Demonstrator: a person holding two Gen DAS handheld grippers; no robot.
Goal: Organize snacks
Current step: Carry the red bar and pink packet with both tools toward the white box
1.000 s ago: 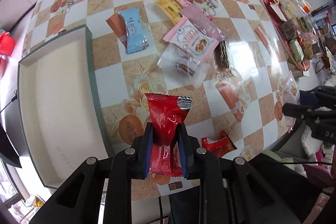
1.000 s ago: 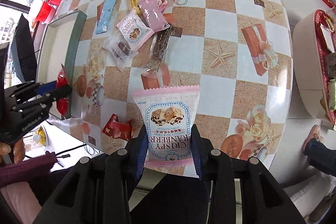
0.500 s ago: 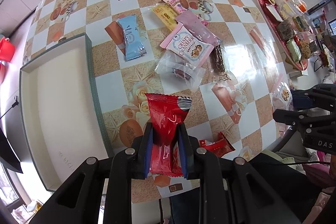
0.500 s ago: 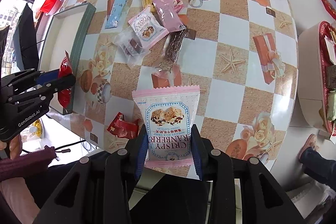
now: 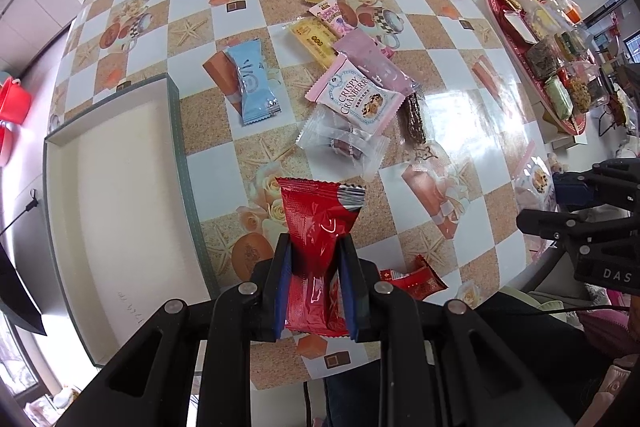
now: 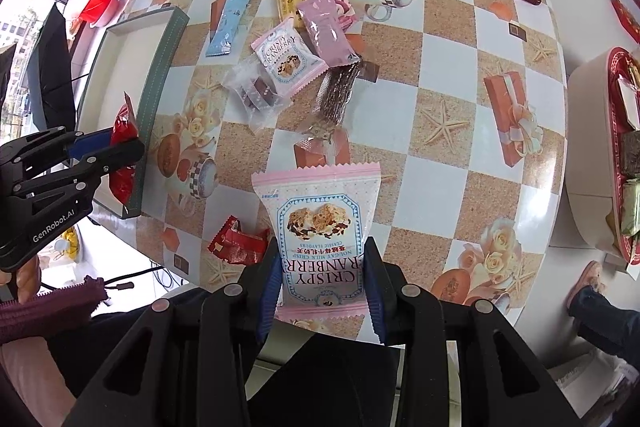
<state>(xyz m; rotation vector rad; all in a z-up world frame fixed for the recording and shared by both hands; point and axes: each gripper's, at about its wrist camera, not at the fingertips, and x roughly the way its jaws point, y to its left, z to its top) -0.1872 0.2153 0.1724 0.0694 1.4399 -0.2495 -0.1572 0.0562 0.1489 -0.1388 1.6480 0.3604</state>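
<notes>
Above the near edge of the checkered desk (image 5: 400, 27), I had the left gripper (image 5: 318, 279) pointing down, its fingers (image 5: 282, 287) clamped on a red snack packet (image 5: 320, 227) that stuck out beyond the tips. The right gripper (image 6: 322, 283) likewise pointed down, its fingers (image 6: 268, 291) squeezing a pink cranberry crisp packet (image 6: 320, 223) at its lower half. To my left lay the shallow box (image 5: 116, 195), its green rim just beside the red packet and its floor bare. A small red wrapper (image 5: 416, 277) sat near the desk edge between the two grippers. More packets clustered mid-desk, with open checkered surface before them.
</notes>
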